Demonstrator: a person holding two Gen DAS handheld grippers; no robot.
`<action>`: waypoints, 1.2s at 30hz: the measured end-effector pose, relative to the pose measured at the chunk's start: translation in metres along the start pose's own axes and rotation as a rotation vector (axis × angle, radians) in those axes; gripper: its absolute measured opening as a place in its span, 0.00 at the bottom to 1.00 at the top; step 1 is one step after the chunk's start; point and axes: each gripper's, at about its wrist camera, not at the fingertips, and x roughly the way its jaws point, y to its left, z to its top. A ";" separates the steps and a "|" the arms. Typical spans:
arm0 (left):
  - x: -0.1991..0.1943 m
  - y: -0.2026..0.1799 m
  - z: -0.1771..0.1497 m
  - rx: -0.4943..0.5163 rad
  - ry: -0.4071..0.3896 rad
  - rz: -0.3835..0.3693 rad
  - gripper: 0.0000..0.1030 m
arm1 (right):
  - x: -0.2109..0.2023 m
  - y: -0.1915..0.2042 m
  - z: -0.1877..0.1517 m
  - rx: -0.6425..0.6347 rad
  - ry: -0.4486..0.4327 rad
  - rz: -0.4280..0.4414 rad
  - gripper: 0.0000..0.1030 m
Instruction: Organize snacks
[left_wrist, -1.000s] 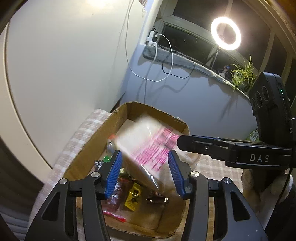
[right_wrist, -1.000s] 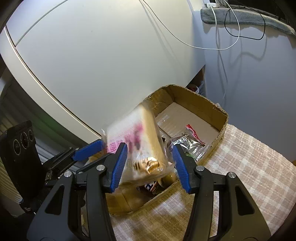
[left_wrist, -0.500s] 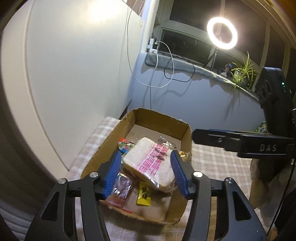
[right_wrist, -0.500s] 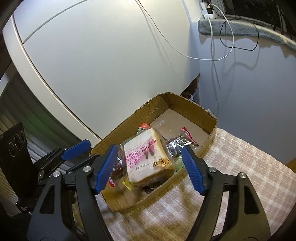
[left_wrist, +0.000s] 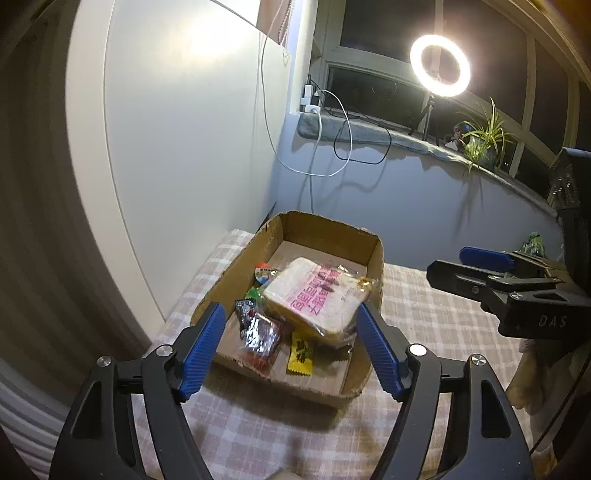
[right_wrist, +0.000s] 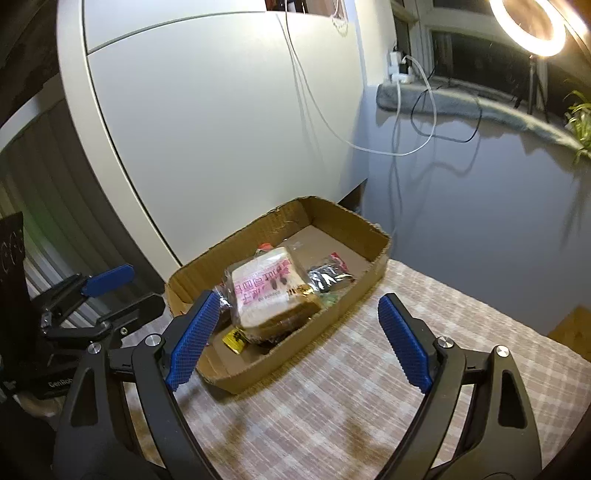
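Note:
A shallow cardboard box (left_wrist: 332, 236) (right_wrist: 373, 266) stands on a checked tablecloth. A bagged slice of bread with pink print (left_wrist: 314, 295) (right_wrist: 267, 291) lies in it on top of several small snack packets, among them a dark packet (left_wrist: 256, 332) and a yellow one (left_wrist: 301, 356). My left gripper (left_wrist: 288, 347) is open and empty, above the box's near end. My right gripper (right_wrist: 295, 336) is open and empty, above the box's near side. Each gripper shows in the other's view.
A white curved cabinet wall (left_wrist: 177, 147) stands close behind the box. Cables (left_wrist: 332, 147) hang from a grey sill with a ring light (left_wrist: 439, 66) and a plant (left_wrist: 484, 136). The checked cloth (right_wrist: 351, 406) spreads in front of the box.
The bread bag, held between both grippers above the box a second ago, now lies in the box. Both grippers have opened wider and drawn back and up.

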 end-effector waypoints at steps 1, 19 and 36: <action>-0.001 -0.001 -0.001 0.003 0.001 0.003 0.73 | -0.003 0.001 -0.003 -0.004 -0.005 -0.012 0.87; -0.020 -0.011 -0.012 0.002 -0.012 0.031 0.73 | -0.032 0.001 -0.026 -0.015 -0.069 -0.124 1.00; -0.026 -0.017 -0.016 0.012 -0.010 0.029 0.73 | -0.043 0.011 -0.035 -0.060 -0.088 -0.168 1.00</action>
